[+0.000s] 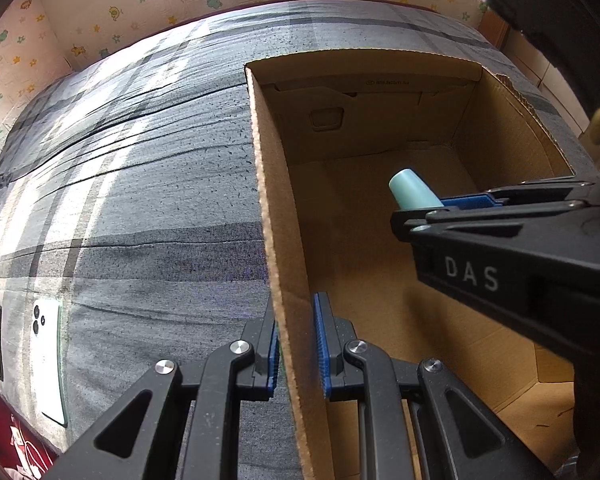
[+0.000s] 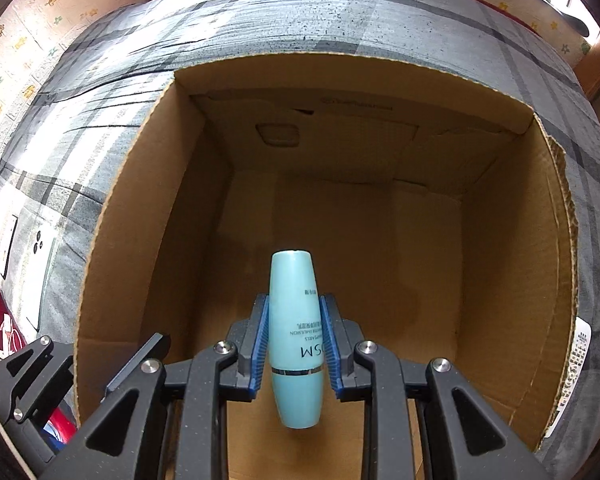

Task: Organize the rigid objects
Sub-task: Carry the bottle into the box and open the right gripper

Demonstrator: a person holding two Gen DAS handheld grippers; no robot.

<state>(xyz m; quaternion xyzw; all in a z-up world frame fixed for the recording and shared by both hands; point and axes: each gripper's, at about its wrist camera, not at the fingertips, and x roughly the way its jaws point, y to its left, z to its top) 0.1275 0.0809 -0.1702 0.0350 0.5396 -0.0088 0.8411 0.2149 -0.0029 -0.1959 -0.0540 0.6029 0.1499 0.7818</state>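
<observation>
Over cardboard box (image 2: 112,248), teal bottle (image 2: 294,320), "DAS" tool (image 1: 424,204)

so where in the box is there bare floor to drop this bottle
The whole floor of the cardboard box looks bare, from the far wall to the near edge. The right gripper holds the teal bottle over the near middle. The only tight spot is the left wall, where the left gripper straddles the rim. Outside, a white phone lies on the plaid cloth.
</observation>
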